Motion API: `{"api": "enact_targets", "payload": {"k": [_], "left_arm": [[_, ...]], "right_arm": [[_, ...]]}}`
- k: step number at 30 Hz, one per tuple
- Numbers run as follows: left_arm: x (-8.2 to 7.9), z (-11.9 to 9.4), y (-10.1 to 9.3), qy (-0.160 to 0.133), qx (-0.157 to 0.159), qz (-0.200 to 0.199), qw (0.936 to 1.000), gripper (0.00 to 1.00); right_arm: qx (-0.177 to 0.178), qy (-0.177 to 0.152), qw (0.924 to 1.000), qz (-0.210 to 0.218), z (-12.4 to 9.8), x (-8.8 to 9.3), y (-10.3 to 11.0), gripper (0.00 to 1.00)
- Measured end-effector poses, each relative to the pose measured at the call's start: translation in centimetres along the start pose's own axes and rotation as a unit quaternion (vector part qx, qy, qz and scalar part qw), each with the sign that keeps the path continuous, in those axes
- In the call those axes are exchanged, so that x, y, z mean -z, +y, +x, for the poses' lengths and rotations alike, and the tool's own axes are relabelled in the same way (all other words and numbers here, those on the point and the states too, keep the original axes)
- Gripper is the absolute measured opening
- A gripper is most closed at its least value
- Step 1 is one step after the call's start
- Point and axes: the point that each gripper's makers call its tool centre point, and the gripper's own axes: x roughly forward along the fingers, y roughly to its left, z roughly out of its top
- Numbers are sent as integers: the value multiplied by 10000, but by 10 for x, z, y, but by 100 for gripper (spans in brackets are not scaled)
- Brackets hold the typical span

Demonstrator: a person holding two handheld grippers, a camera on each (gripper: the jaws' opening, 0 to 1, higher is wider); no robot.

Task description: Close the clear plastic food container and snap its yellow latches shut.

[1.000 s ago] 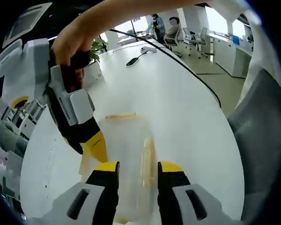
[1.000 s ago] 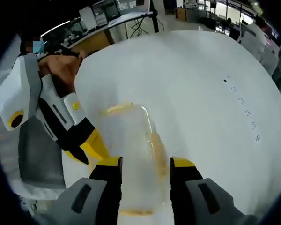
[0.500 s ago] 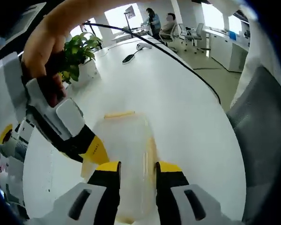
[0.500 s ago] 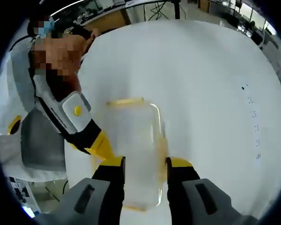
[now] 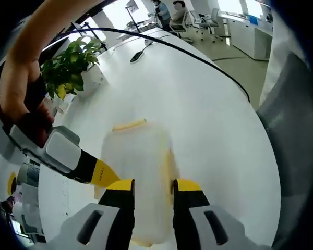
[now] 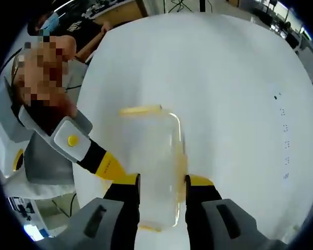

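container lifted further | both grippers still clamped | table lower

Both grippers crowd the clear container on the white table: left gripper straddling it, right gripper pressing in alongside. Beyond its far yellow latch the tabletop runs open. A potted plant and a black cable hem the far edges.

Container blurred in left gripper view, near end hidden behind tongs; yellow latches smeared in right gripper view, locked or loose unclear. Surface cut off by edges.
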Motion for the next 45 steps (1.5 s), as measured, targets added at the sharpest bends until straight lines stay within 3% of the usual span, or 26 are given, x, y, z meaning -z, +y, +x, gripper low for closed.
{"api": "enact_targets", "payload": {"k": [9, 10, 13, 19, 35, 37, 38, 39, 45], "left_arm": [[2, 2, 0, 158, -249, -49, 9996, 18], [7, 1, 0, 266, -370, -264, 9986, 18], [6, 1, 3, 133, -338, -152, 9992, 18], [4, 2, 1, 164, -482, 53, 9987, 19], [4, 2, 3, 216, -721, 39, 9972, 19], [4, 2, 3, 209, -746, 40, 9970, 19], [4, 2, 4, 198, -758, 52, 9969, 19], [4, 3, 2, 173, -746, 28, 9971, 19], [4, 3, 2, 123, -788, 28, 9968, 19]], "right_arm": [[2, 195, 9998, -44, 2, -1, 1, 30], [10, 221, 9997, -64, 2, -1, 0, 29], [5, 217, 9997, -68, 3, 0, 1, 29], [-44, 168, 9997, -198, 4, 0, 0, 28], [-83, 464, 9979, -437, 3, -1, -2, 25], [-108, 447, 9981, -405, 3, -1, -2, 24], [-364, 298, 9979, -451, 7, -7, 4, 24], [-226, 414, 9979, -435, 2, -4, -5, 24], [-285, 314, 9984, -384, 0, -5, -8, 25]]}}
